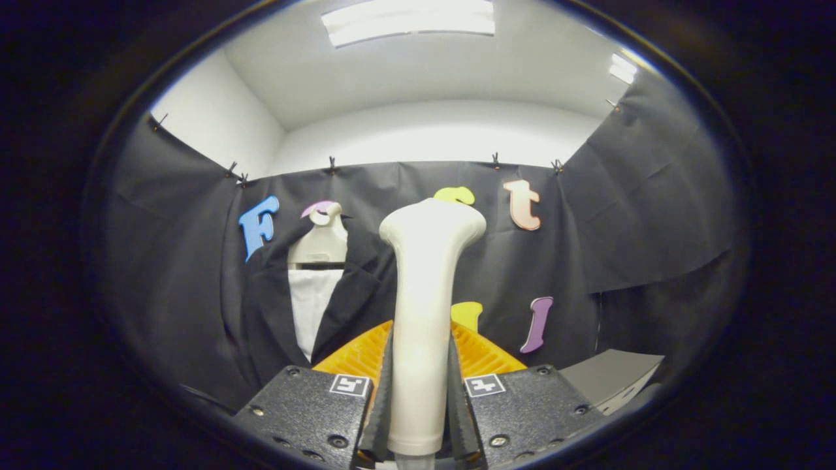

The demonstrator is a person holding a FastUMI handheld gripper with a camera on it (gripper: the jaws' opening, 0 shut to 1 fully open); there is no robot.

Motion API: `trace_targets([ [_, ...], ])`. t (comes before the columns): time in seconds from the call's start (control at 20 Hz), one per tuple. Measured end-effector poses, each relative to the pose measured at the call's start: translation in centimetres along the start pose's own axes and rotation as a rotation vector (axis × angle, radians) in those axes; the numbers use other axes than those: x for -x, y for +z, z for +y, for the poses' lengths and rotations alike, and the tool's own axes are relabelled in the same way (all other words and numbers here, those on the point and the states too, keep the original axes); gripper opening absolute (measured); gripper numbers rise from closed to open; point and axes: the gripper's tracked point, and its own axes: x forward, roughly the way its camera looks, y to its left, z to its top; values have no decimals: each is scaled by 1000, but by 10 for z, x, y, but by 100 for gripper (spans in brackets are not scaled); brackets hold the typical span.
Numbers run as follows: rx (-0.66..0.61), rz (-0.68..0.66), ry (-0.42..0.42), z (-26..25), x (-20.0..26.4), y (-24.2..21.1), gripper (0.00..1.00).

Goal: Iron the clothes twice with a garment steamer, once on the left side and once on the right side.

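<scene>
My gripper (pixel 420 385) is shut on the handle of a cream-white garment steamer (pixel 423 294), which stands upright between the fingers with its wide head at the top. Beyond the fingers and to the left hangs a black jacket (pixel 271 307) over a white shirt front (pixel 312 307) on a pale mannequin neck (pixel 320 245). The steamer head is to the right of the jacket and apart from it. The steamer's body hides part of the jacket's right edge.
Black cloth walls the booth behind the garment and on both sides. A grey flat surface (pixel 610 378) juts in low on the right, beside the gripper. White walls and ceiling lights are above the cloth.
</scene>
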Motion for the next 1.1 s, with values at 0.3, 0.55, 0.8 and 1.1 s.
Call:
trace_targets([
  [0.3,-8,116,65,22,-20,-59,40],
  [0.55,25,193,123,31,-3,-110,40],
  [0.8,52,275,146,24,17,-149,40],
  [1.1,76,358,155,12,42,-185,40],
])
